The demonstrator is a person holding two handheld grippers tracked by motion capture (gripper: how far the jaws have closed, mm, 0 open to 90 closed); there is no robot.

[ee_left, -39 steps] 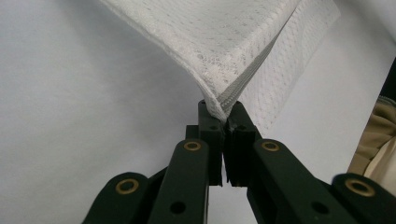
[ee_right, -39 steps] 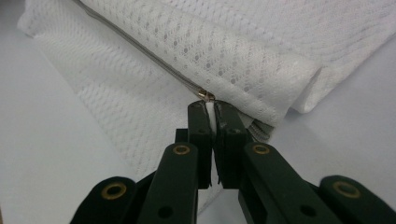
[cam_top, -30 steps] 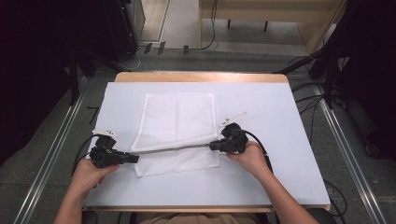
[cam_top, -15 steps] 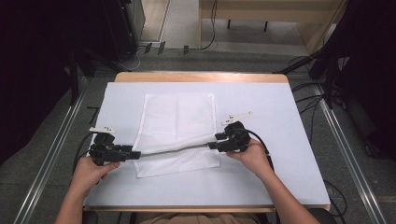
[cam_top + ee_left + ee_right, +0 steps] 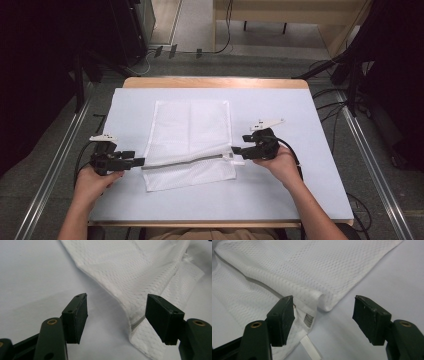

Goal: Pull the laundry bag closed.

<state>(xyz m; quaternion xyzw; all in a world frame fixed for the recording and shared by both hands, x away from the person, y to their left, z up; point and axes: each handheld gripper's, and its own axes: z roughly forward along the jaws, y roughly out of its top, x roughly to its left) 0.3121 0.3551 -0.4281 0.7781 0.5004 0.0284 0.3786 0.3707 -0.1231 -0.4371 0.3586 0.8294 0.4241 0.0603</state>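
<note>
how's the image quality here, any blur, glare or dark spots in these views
High view: even light on the white table cover, no glare, but the room around it falls almost black. Left gripper view: the mesh bag is fairly sharp and softly shadowed under its fold; the left gripper is slightly soft. Right gripper view: the mesh weave blurs toward the top; the right gripper casts little shadow.

One mesh bag (image 5: 189, 145), two claws, one table (image 5: 310, 165).
</note>
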